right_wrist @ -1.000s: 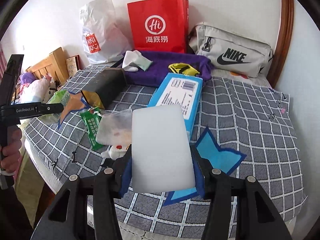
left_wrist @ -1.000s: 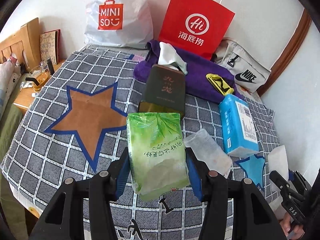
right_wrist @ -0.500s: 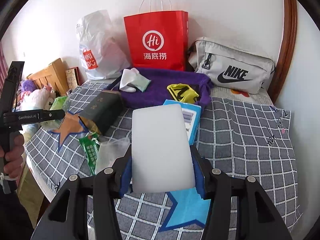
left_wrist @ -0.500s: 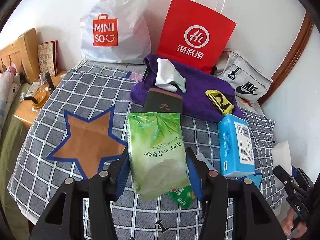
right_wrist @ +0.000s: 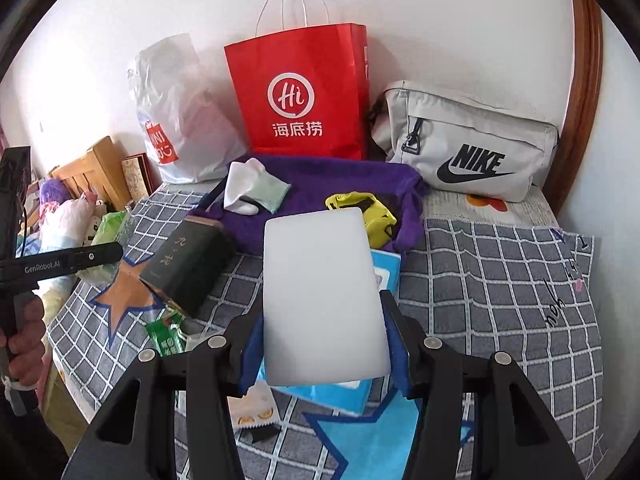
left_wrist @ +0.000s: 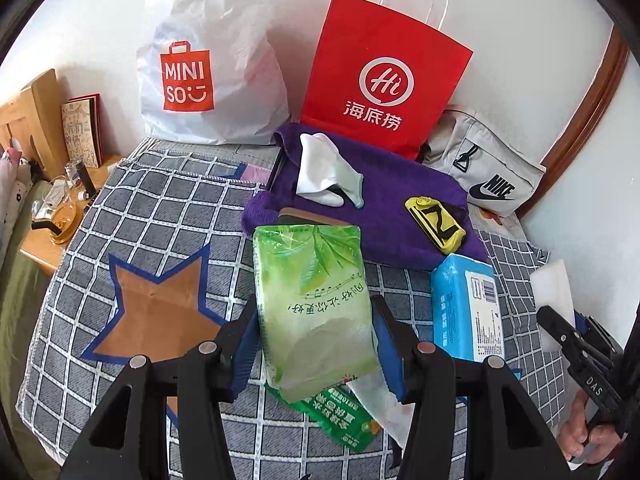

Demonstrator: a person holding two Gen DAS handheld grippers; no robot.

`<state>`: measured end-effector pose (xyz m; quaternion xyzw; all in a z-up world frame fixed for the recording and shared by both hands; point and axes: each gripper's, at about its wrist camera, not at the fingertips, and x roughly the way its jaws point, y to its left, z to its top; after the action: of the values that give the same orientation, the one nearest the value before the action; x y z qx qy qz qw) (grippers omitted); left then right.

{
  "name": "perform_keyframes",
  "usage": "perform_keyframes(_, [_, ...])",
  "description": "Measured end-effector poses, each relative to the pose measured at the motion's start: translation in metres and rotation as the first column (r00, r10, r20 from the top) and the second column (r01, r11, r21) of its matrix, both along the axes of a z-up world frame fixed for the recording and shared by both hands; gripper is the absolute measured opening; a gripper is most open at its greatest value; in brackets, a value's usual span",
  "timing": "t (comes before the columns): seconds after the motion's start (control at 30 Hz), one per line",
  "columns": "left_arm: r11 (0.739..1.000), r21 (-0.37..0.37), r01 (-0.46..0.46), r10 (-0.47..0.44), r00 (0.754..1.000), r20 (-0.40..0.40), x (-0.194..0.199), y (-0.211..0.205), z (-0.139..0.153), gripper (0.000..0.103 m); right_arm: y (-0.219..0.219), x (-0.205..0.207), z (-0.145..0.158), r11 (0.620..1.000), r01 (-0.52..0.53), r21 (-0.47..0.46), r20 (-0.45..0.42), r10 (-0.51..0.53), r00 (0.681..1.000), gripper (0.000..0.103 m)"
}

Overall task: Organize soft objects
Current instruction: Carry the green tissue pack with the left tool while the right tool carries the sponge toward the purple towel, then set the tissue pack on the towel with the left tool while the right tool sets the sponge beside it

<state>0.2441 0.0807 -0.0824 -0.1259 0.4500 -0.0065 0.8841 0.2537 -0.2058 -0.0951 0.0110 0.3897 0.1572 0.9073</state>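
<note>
Two packs clamped: green pack hides dark box.

Grey blanket checked in white, with a brown star edged blue. Behind it a red bag with white logo, beside a white bag with red logo. Purple towel carries a yellow-black item. Green pack, blue pack, plain white block.
</note>
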Motion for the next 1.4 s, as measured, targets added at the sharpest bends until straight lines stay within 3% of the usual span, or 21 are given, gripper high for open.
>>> perform_keyframes(0.43, [1.0, 0.025, 0.008, -0.007, 1.0, -0.012, 0.05, -0.001, -0.004, 0.051, 0.014, 0.072, 0.004, 1.0, -0.015, 0.02, 0.038, 0.014, 0.999, 0.052])
perform_keyframes(0.67, [1.0, 0.002, -0.001, 0.001, 1.0, -0.02, 0.073, 0.007, -0.007, 0.051, 0.027, 0.105, -0.002, 0.999, -0.046, 0.012, 0.036, 0.045, 0.998, 0.052])
perform_keyframes(0.9, [1.0, 0.001, -0.01, 0.01, 1.0, -0.021, 0.094, 0.012, -0.009, 0.051, 0.035, 0.149, -0.018, 0.995, -0.089, 0.052, -0.013, 0.089, 0.996, 0.052])
perform_keyframes(1.1, [0.999, 0.037, -0.012, 0.013, 0.999, -0.03, 0.116, 0.009, -0.017, 0.051, 0.046, 0.176, -0.045, 0.991, -0.128, 0.037, -0.091, 0.131, 0.987, 0.052])
perform_keyframes(1.4, [1.0, 0.021, 0.02, -0.018, 0.998, -0.066, 0.155, 0.002, -0.035, 0.051, 0.054, 0.194, -0.064, 0.986, -0.164, -0.013, -0.132, 0.161, 0.978, 0.052])
